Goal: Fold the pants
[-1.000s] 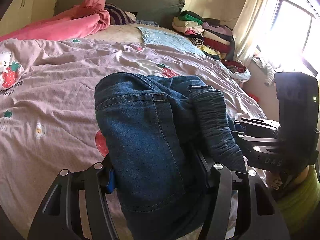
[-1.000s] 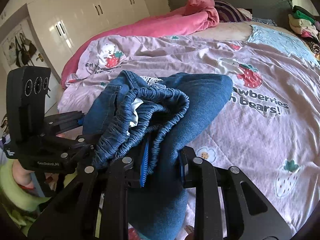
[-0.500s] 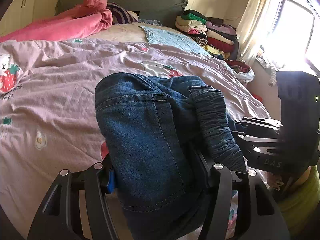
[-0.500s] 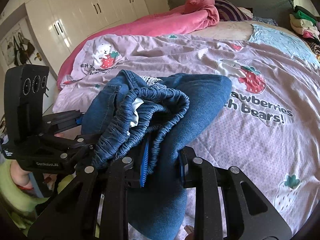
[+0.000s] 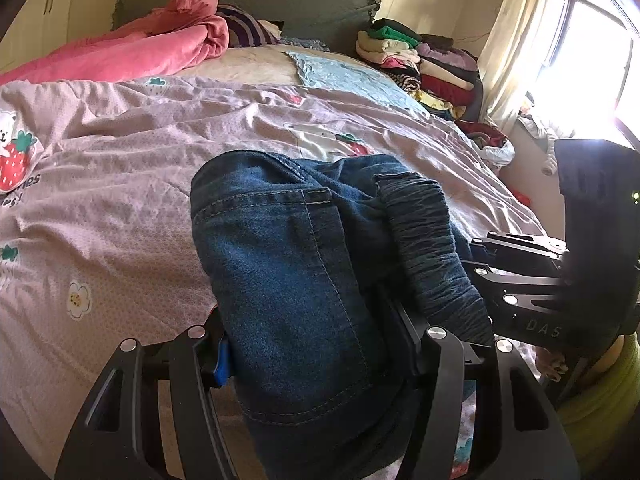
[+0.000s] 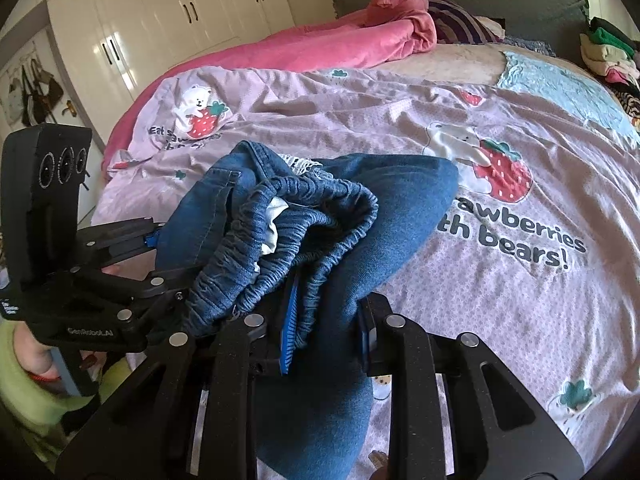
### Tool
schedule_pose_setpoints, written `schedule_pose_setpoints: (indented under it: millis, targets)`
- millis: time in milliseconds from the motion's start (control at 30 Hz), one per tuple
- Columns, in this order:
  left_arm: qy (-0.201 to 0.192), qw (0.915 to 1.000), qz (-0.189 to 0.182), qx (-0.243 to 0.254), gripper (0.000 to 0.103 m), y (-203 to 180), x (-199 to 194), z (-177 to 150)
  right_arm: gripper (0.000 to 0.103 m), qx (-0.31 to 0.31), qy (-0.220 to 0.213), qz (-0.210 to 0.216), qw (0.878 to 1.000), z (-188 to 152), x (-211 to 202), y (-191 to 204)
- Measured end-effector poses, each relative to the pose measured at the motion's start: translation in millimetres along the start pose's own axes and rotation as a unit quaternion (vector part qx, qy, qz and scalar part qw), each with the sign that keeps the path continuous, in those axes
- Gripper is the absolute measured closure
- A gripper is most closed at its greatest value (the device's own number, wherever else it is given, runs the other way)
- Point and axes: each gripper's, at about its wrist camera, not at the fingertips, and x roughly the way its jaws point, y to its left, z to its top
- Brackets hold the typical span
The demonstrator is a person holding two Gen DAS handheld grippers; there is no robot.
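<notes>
Blue denim pants (image 5: 304,280) with an elastic waistband hang bunched between both grippers, above the lilac bedspread (image 5: 120,168). My left gripper (image 5: 316,344) is shut on the denim near a pocket seam. My right gripper (image 6: 324,320) is shut on the gathered waistband (image 6: 288,248) and the leg fabric. Each gripper shows in the other's view, the right one (image 5: 532,288) at the right edge and the left one (image 6: 100,280) at the left edge, close together. The lower parts of the pants hang down out of sight.
A pink blanket (image 5: 132,52) lies at the head of the bed. A stack of folded clothes (image 5: 424,60) sits at the far right corner by the curtain and window. White wardrobes (image 6: 172,20) stand left of the bed. A light blue cloth (image 5: 352,80) lies near the pillows.
Both grippers with the pants have moved slightly forward over the bed. The grips and the bunched shape of the pants are unchanged.
</notes>
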Motion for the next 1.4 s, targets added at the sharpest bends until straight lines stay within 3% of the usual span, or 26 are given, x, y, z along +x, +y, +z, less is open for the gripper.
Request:
schedule_pose_setpoints:
  millis: [300,633,767,867,1400]
  targets:
    - [-0.007,1.0000,0.001,-0.002,0.045,5.6,3.9,3.2,0.085,-0.005,-0.004,-0.006,1.000,5.0,3.8,-0.5]
    - [0.016,0.9998,0.010,-0.004,0.043,10.8,22.2,-3.3,0.083,0.003,0.018,-0.034,0.999,-4.6,20.8,-9.0]
    - [0.026,0.9995,0.018,-0.008,0.040,15.3,28.5,-7.9,0.076,0.017,0.035,-0.056,0.998,-10.5,28.5,-19.0]
    - [0.034,0.9991,0.019,-0.016,0.038,19.3,32.6,-11.5,0.064,0.035,0.046,-0.069,0.996,-14.8,32.6,-29.7]
    - [0.038,0.9989,0.021,-0.017,0.036,19.9,38.0,-14.8,0.060,0.055,0.051,-0.064,0.995,-21.7,33.3,-37.2]
